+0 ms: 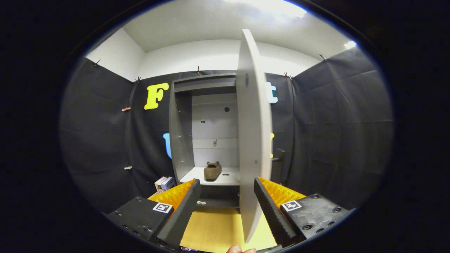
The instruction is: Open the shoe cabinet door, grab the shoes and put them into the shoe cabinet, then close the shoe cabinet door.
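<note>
Gripper view. The tall grey shoe cabinet (182,133) stands against the booth wall, straight ahead of the gripper (227,188). Its flat grey door (254,140) is swung open and seen nearly edge-on; the door's lower part reaches down between the two fingers, close to the right finger (270,207), though contact cannot be confirmed. The jaws stand wide apart and hold nothing; the left finger (182,207) is well clear of the door.

Inside the cabinet, a single brown, fuzzy slipper-like shoe (212,170) rests on the pale lower shelf (197,175), toward the middle of that shelf and just left of the open door's edge. The cabinet's back panel above the shoe carries several small dark holes. A dark handle (278,156) projects from the door's far side, to the right of the door.

Left of the cabinet's base, a small stack of books or boxes (164,183) sits on the light wooden floor (214,228); which it is cannot be told. Below the cabinet, between the fingers, a person's fingertip (240,250) shows at the near edge of that floor.
</note>
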Available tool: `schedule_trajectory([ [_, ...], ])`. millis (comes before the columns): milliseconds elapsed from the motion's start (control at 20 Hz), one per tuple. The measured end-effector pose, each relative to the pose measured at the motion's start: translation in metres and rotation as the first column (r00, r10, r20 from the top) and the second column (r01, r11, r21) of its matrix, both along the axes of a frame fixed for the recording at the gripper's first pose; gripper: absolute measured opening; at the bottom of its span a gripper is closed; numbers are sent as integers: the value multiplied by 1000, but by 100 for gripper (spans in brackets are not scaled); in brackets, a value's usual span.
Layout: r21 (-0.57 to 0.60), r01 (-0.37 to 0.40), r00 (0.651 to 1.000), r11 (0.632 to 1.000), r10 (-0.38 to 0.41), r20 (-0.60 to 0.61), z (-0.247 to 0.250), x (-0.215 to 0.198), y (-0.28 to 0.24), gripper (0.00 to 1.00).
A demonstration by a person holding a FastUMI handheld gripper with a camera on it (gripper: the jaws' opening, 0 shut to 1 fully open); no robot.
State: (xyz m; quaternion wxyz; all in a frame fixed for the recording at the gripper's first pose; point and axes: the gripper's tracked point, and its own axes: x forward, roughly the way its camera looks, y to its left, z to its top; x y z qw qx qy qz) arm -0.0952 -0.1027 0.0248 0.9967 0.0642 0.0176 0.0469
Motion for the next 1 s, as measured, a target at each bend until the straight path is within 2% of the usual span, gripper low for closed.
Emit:
schedule_trajectory([
  [250, 70, 100, 995, 993, -98, -31, -3, 20, -92, 97],
  [450, 57, 140, 986, 989, -134, -99, -34, 46, -130, 98],
  [700, 53, 120, 984, 991, -111, -140, -50, 81, -134, 98],
  [1000, 10, 121, 985, 993, -119, -126, -48, 80, -119, 98],
])
